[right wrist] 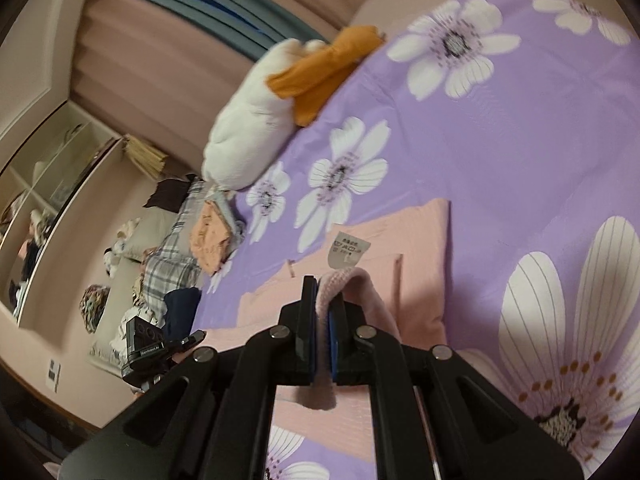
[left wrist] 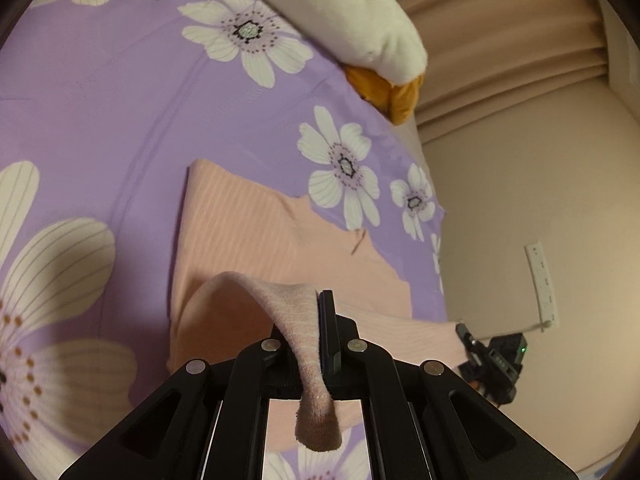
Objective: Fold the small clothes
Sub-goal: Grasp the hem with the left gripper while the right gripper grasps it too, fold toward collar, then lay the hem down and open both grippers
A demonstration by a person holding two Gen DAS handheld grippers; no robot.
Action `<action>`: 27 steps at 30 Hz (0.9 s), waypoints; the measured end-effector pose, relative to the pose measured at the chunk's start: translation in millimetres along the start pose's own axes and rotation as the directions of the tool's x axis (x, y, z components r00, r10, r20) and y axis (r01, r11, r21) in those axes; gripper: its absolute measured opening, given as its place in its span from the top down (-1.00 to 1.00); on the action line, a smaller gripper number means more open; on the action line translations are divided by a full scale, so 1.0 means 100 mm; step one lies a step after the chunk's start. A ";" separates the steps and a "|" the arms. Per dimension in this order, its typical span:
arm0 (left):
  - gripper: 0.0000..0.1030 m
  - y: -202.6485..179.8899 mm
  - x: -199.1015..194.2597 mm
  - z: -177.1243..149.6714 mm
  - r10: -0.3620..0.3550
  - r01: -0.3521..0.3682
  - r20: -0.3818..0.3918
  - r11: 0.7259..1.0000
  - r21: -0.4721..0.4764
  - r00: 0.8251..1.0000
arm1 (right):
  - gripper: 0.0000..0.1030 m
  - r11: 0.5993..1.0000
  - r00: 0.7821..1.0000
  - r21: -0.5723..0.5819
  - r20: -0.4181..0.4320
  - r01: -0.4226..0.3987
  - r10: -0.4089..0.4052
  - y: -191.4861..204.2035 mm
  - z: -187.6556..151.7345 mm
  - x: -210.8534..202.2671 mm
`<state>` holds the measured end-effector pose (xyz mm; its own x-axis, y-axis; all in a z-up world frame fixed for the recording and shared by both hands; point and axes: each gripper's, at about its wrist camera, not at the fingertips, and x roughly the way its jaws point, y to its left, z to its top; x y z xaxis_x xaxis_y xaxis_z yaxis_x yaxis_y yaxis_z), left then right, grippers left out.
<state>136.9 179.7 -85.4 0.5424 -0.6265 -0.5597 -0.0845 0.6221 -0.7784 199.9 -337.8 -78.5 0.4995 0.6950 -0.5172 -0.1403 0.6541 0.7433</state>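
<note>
Both my tongs point down at a slant over the bed. My left gripper [left wrist: 320,320] is clamped tight on a hem of the pink ribbed garment [left wrist: 256,224]; my right gripper [right wrist: 322,312] pinches another edge of it, and its white care label [right wrist: 347,249] shows just beyond. The rest of the garment lies on the purple flowered sheet [left wrist: 120,100]. A white plush toy [right wrist: 248,132] and an orange cloth [right wrist: 320,72] lie farther off, well clear.
</note>
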 end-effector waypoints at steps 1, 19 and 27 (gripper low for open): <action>1.00 0.02 0.02 0.04 -0.002 0.002 0.001 1.000 -0.010 1.000 | 0.85 1.000 1.000 0.010 -0.008 0.008 -0.008 -0.03 0.02 0.05; 1.00 0.57 0.44 0.49 -0.005 -0.006 -0.028 0.933 -0.359 1.000 | 0.59 0.959 0.987 0.260 -0.142 0.114 -0.079 -0.56 0.40 0.75; -0.35 0.69 0.42 0.70 0.035 -0.014 0.036 0.886 -0.463 0.999 | 0.09 0.928 0.992 0.355 -0.095 0.116 -0.087 -0.69 0.62 0.73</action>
<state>211.7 229.6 -142.9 0.5686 -0.5874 -0.5759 -0.4696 0.3430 -0.8135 298.8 -350.5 -141.6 0.4263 0.6605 -0.6181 0.2308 0.5812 0.7803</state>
